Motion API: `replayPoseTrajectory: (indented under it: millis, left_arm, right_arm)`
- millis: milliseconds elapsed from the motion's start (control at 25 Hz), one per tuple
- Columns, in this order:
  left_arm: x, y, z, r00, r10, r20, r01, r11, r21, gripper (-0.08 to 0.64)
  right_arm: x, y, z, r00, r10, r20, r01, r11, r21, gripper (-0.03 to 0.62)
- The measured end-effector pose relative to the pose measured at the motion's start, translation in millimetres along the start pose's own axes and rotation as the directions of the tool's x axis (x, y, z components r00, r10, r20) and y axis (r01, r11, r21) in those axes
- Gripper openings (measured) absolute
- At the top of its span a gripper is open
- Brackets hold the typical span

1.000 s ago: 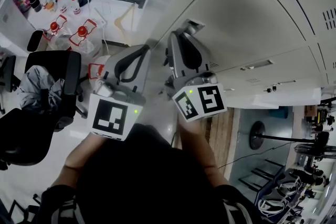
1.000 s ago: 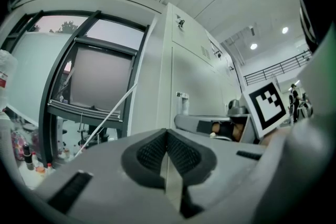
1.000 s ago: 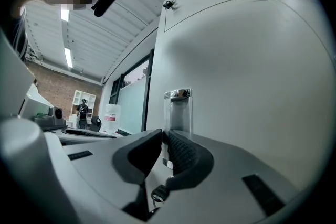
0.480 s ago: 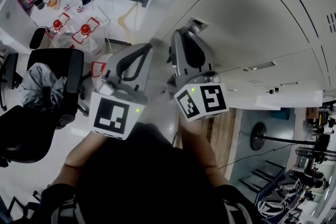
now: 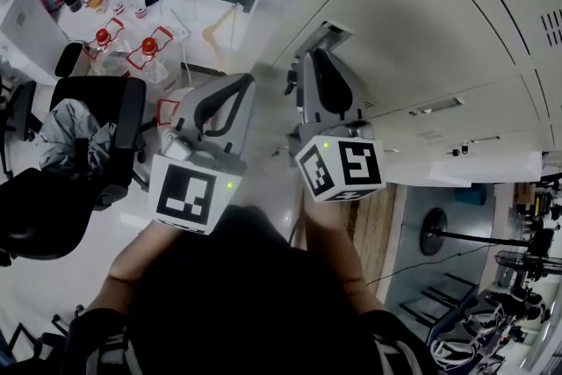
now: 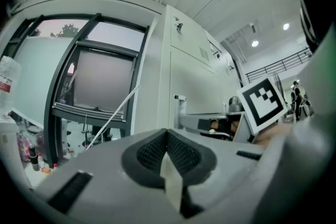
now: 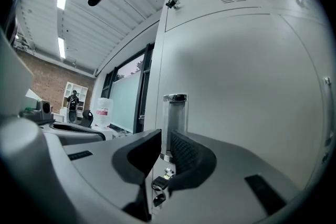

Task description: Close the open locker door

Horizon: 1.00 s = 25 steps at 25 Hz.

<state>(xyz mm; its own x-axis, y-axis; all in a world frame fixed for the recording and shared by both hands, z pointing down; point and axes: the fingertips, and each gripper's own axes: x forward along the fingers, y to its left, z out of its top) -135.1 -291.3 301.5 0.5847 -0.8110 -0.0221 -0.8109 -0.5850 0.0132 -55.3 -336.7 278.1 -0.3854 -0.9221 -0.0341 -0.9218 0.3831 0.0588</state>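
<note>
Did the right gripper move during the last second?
No, not noticeably: the right gripper, gripping the chrome handle, stays equally far from the locker's recessed slot.

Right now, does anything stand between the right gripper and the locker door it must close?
Nothing visible does. The right gripper is closed on the edge of the locker door, right at the metal handle, so no gap is left for anything to block.
</note>
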Motion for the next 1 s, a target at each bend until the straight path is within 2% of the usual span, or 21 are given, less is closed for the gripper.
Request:
replayPoseTrajectory:
  millis: [360,760,1000]
  left_arm:
    - [-23,-29,12,0.999,-0.005,0.032,0.004,1.0,0.025,0.002]
    - [-53,-94,23,1.0,-0.007,0.023,0.006,0.999,0.045,0.002]
    - [-71,-142,28,1.0,0.014,0.024,-0.016,0.993,0.113,0.002]
  right_arm:
    - [-55,1,16,0.997,-0.053,0.064,0.055,0.998,-0.025,0.017]
    - [-156,-14,5,0.993,-0.111,0.048,0.111,0.994,-0.012,0.017]
    - [-222,-31,12,0.987,-0.142,0.071,0.144,0.989,-0.032,0.017]
